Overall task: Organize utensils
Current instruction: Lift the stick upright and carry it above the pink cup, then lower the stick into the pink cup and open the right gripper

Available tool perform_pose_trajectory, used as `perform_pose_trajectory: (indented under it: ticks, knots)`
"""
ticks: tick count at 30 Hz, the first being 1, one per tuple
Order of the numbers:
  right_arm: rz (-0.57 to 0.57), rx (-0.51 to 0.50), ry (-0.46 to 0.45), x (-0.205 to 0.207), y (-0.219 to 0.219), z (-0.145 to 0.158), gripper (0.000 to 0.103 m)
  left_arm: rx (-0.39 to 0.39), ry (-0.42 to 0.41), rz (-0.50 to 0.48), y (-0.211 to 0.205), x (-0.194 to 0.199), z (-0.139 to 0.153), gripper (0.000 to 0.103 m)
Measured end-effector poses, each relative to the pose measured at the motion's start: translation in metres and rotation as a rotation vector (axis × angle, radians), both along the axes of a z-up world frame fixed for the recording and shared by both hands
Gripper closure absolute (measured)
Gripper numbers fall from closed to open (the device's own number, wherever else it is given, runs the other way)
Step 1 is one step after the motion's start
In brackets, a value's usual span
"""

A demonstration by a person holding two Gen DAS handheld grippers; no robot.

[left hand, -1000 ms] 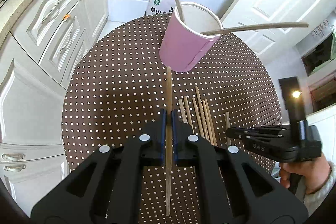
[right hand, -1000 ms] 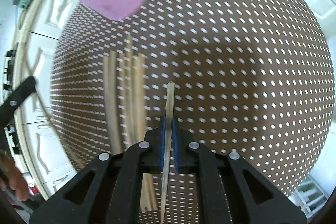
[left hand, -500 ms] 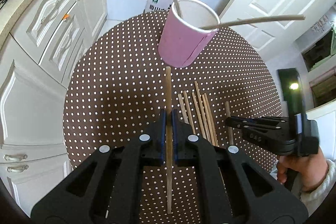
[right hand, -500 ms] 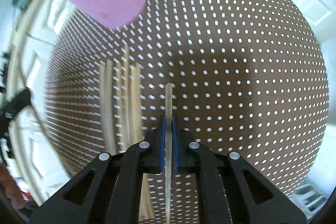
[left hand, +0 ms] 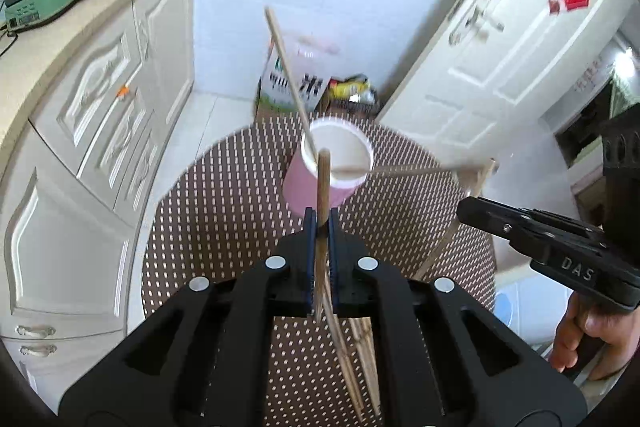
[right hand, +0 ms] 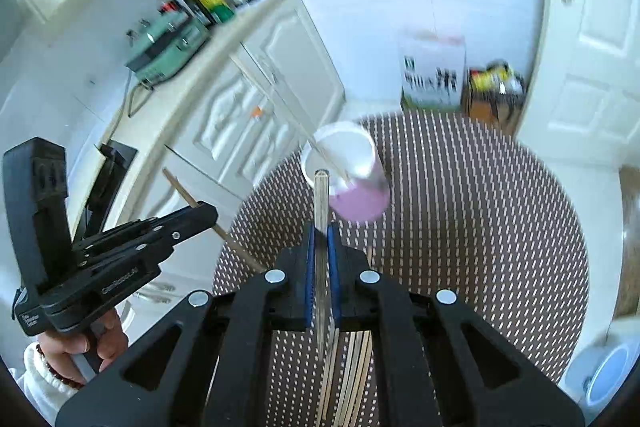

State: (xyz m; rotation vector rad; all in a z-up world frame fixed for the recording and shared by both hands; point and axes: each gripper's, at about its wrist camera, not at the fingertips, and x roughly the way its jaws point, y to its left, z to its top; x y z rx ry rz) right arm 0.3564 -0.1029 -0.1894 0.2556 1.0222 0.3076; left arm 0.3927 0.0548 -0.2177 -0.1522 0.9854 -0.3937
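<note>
Left wrist: both grippers (left hand: 320,227) (right hand: 320,239) pinching chopsticks (left hand: 322,195) (right hand: 321,203), pink cup (left hand: 320,187) ahead

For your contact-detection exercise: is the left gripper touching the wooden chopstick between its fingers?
Touching. The left wrist view shows the left gripper with blue-padded fingers pressed against both sides of the wooden chopstick.

Upright pink cup (left hand: 320,179) holding two chopsticks (left hand: 286,67), loose chopsticks (right hand: 352,375) nearby
</note>
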Motion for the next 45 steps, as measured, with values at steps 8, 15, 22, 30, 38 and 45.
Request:
perform_pose_trajectory:
  ticks: [8, 15, 22, 30, 38, 45]
  knots:
    - [0.005, -0.012, -0.182, 0.009, -0.017, 0.059, 0.098, -0.072, -0.106, 0.045, 0.007, 0.016, 0.047, 0.097]
    - [-0.006, 0.003, -0.308, 0.017, -0.026, 0.097, 0.098, -0.115, -0.18, 0.071, 0.01, 0.025, 0.076, 0.097]
    - [-0.034, -0.03, -0.4, 0.029, -0.033, 0.111, 0.098, -0.137, -0.252, 0.111, 0.009, 0.034, 0.092, 0.097]
    - [-0.069, -0.063, -0.435, 0.039, -0.04, 0.098, 0.098, -0.065, -0.217, 0.129, -0.001, 0.05, 0.063, 0.097]
    - [-0.068, -0.098, -0.375, 0.046, -0.044, 0.066, 0.098, 0.013, -0.146, 0.097, -0.013, 0.049, 0.027, 0.097]
    - [-0.054, -0.086, -0.285, 0.053, -0.042, 0.043, 0.098, 0.023, -0.108, 0.082, -0.018, 0.05, 0.016, 0.097]
